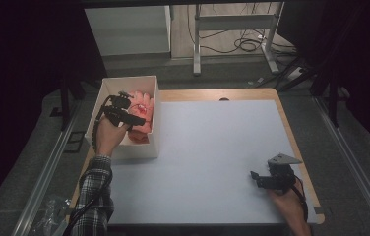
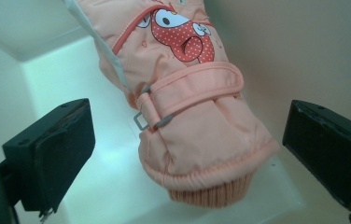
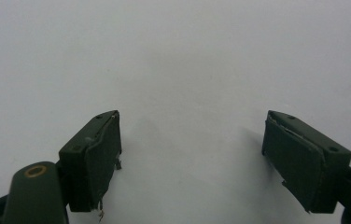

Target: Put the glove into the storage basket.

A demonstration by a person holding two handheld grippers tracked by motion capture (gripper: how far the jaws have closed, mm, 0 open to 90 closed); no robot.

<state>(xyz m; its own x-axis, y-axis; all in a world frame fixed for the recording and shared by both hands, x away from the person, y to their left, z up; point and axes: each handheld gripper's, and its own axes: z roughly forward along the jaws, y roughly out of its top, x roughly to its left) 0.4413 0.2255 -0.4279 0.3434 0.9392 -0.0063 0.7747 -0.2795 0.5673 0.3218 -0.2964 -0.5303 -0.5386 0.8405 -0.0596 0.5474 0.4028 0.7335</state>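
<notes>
Black jaws of the left hand-held gripper (image 2: pixel 183 149) stand spread either side of a peach mitten (image 2: pixel 187 112), not touching it, inside a white box (image 1: pixel 105 91) at the worktop's (image 1: pixel 212 147) left edge. More pink fabric beneath is hard to make out. Right hand-held gripper (image 3: pixel 190 154), also spread, holds nothing above bare worktop.

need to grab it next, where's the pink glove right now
The pink glove lies inside the white box at the table's far left in the high view, and the left gripper hangs open over its cuff.
</notes>
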